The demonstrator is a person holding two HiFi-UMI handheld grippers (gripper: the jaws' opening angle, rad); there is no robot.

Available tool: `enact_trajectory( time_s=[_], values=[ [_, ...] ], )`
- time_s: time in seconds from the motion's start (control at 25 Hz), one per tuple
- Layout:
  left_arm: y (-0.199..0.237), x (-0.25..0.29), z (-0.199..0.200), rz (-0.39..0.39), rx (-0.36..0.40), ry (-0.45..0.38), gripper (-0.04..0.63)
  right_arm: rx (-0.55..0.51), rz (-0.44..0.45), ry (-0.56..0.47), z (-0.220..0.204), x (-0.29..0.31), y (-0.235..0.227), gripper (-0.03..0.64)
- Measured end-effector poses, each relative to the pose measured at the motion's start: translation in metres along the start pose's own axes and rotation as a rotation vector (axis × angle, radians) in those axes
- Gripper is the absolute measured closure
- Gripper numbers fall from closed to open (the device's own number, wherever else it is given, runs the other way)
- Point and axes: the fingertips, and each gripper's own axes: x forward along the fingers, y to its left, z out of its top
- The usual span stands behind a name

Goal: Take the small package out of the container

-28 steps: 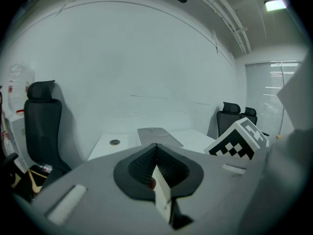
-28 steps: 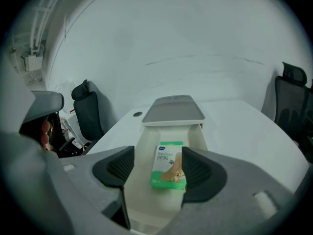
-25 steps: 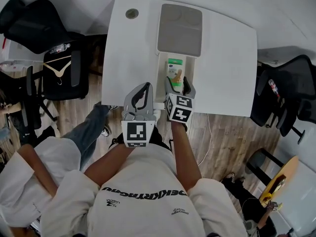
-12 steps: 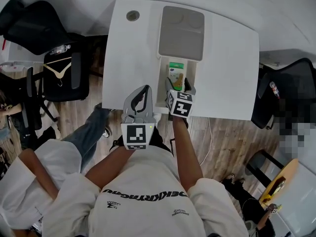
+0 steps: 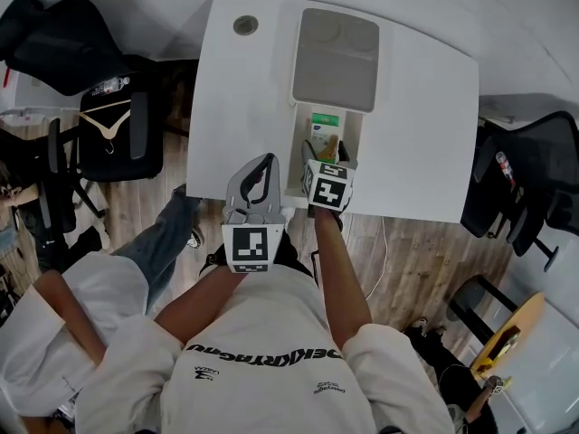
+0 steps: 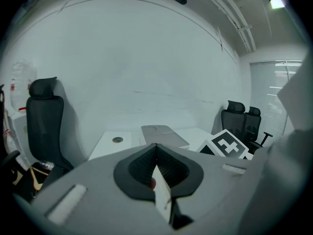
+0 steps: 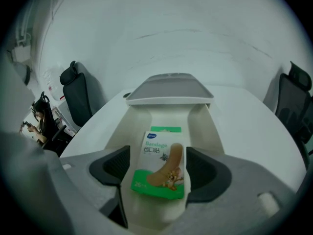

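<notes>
Since the earlier frame the right gripper [image 5: 327, 160] has sunk lower into the container [image 7: 140, 127], and its marker cube now sits closer to the near rim. Its jaws have just been opening and now stand spread wide. The small package [image 7: 160, 171] lies between them.

The package is a green and white bandage box. It lies flat on the container's floor, in the near half, with its printed face up. The gripper's left pad stands clear of the box with a gap. The right pad is just beside the box's right edge, and no pressing shows there.

The container is a cream, oblong tray on the white table [image 5: 416, 125], with its long side running from near to far. Its grey lid [image 7: 168, 88] covers only the far end, so the near part is uncovered.

The left gripper [image 6: 156, 152] hovers at the near edge of the table, just left of the container and beside the right gripper. Its jaws are pressed together, and nothing shows pinched at the tips. It has kept its place.

A round grommet [image 5: 245, 25] sits in the far left corner of the table. A black chair [image 5: 109, 125] stands to the left of the table, on the wooden floor.
</notes>
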Motion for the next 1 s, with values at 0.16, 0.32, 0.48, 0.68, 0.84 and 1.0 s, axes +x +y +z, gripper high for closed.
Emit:
enact_trajectory(
  time_s=[0.16, 0.32, 0.48, 0.68, 0.84, 1.0],
  values=[
    [0.003, 0.001, -0.001, 0.006, -0.002, 0.004, 0.588, 0.004, -0.009, 0.015, -0.003, 0.005, 0.001, 0.272],
    [0.003, 0.001, -0.004, 0.007, -0.006, 0.007, 0.589, -0.012, -0.026, 0.02, -0.006, 0.007, -0.001, 0.272],
    [0.003, 0.001, -0.004, 0.005, -0.007, 0.011, 0.588, -0.003, -0.033, 0.035, -0.008, 0.01, -0.003, 0.27],
    [0.003, 0.002, -0.005, 0.005, -0.009, 0.012, 0.588, -0.002, -0.044, 0.052, -0.013, 0.016, -0.009, 0.272],
    [0.004, 0.001, -0.006, 0.003, -0.009, 0.012, 0.588, 0.008, -0.041, 0.074, -0.014, 0.018, -0.009, 0.265],
    [0.005, 0.001, -0.006, 0.006, -0.011, 0.014, 0.588, 0.007, -0.037, 0.091, -0.016, 0.02, -0.008, 0.264]
  ],
)
